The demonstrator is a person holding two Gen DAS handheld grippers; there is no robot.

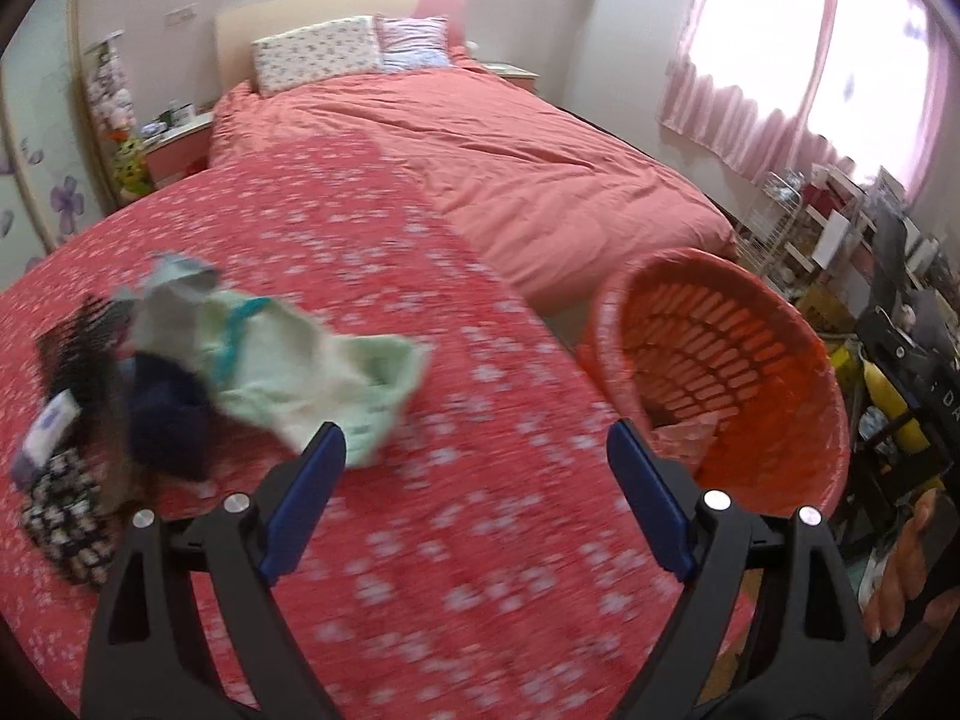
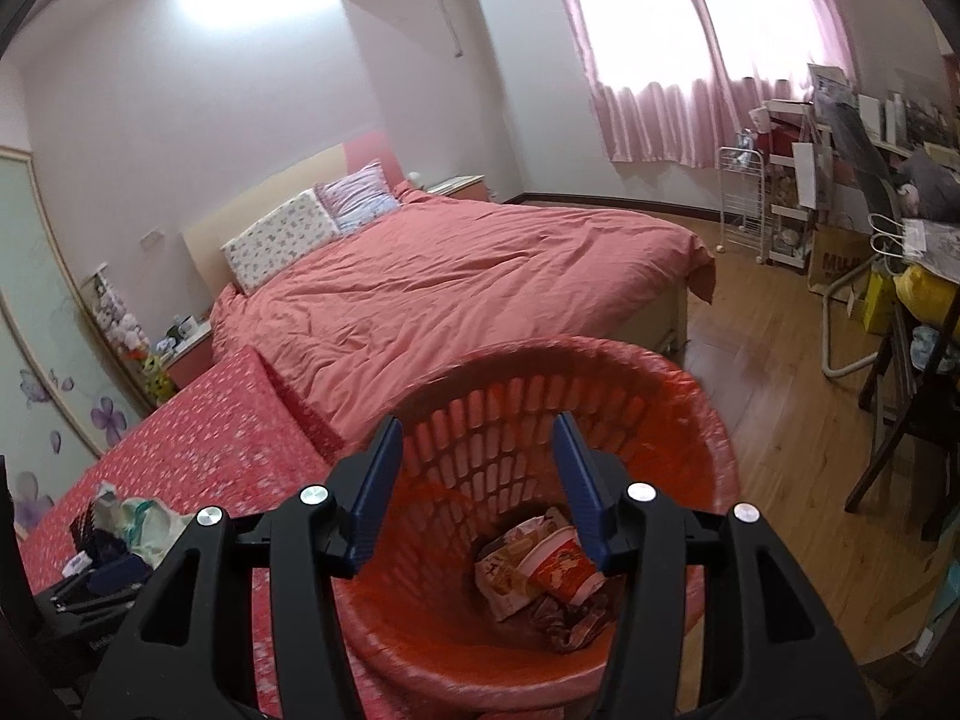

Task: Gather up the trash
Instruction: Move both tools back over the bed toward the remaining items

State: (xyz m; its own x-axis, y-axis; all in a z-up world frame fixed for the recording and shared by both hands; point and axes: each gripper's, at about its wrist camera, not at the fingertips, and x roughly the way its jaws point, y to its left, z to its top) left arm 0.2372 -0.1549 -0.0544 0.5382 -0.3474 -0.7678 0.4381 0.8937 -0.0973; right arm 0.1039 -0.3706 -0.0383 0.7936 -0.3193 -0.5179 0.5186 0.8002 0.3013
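An orange slatted basket point(image 1: 804, 348) stands at the right edge of the red flowered bedspread point(image 1: 420, 540); it also shows in the right wrist view point(image 2: 690, 420). Inside it lie a paper cup point(image 2: 561, 564) and crumpled wrappers point(image 2: 498, 576). My left gripper point(image 1: 477, 438) is open and empty above the bedspread, between the basket and a pile of things. The pile holds a pale green cloth point(image 1: 312, 372), a dark blue cloth point(image 1: 162, 414) and a black hairbrush point(image 1: 78, 342). My right gripper point(image 2: 477, 432) is open and empty over the basket's mouth.
A bed with a pink duvet point(image 2: 480, 276) and two pillows point(image 2: 288, 240) lies behind. A wooden floor point(image 2: 780, 360), a white wire rack point(image 2: 744, 204), a dark chair point(image 2: 900, 432) and cluttered shelves are to the right. A patterned pouch point(image 1: 60, 516) lies by the pile.
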